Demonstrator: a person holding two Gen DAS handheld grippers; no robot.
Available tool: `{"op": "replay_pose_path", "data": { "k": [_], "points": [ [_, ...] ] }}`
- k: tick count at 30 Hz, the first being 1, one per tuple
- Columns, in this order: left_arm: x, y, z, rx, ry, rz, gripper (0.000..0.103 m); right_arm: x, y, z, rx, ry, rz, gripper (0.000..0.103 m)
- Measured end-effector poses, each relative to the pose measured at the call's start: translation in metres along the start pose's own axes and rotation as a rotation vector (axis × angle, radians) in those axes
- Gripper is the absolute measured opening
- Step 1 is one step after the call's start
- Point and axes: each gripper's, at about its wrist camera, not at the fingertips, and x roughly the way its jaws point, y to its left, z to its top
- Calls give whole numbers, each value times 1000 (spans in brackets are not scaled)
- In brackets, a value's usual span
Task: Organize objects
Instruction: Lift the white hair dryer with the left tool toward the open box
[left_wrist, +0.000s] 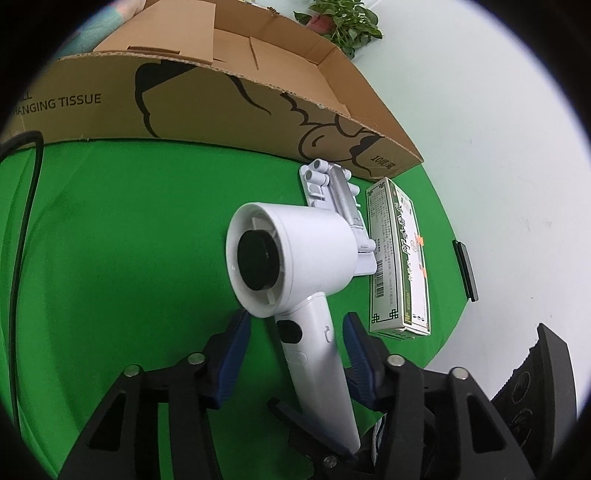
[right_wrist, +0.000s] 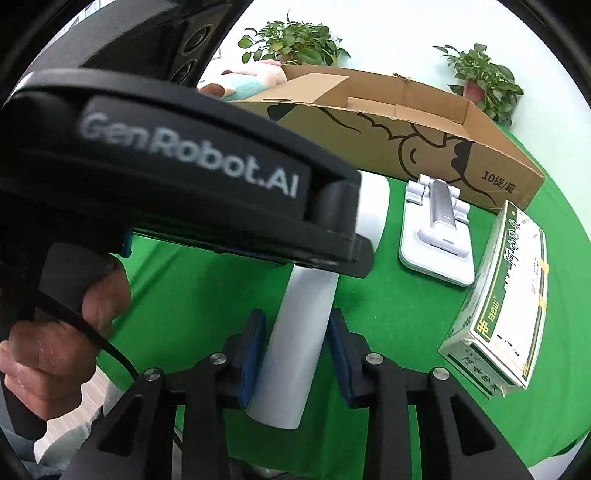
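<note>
A: From the left wrist, what lies ahead?

B: The left gripper (left_wrist: 295, 343) holds its blue pads apart, either side of the smooth white handle of the hair dryer (left_wrist: 291, 254); gaps show on both sides, so nothing is clamped. The dryer's round barrel faces the camera, its black centre cap glossy. Left of it the green cloth (left_wrist: 110, 240) runs bare up to the corrugated wall of the cardboard box (left_wrist: 207, 107), whose top stands open. On the right, room is tight: a white plastic phone stand (left_wrist: 332, 192) lies just behind the barrel, and a green-and-white printed carton (left_wrist: 399, 254) lies beside it, near the cloth's curved edge.

A: And from the right wrist?

B: The right gripper (right_wrist: 297, 350) also straddles the dryer handle; its left pad looks close against the matte white tube, the right pad shows a sliver of gap, so whether it grips cannot be told. The left gripper's black body crosses above, held by a hand (right_wrist: 62, 332).
</note>
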Motion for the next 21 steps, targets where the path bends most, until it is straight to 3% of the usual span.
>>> {"op": "replay_pose_path", "data": {
  "k": [8, 9, 21],
  "points": [
    [-1, -6, -9, -2, 15, 37, 45, -9, 3, -8, -1, -18, -29, 31],
    [1, -6, -9, -5, 29, 23, 35, -9, 2, -10, -7, -24, -32, 31],
    [-5, -14, -10, -8, 22, 63, 35, -17, 7, 1, -33, -68, -78, 27]
  ]
}}
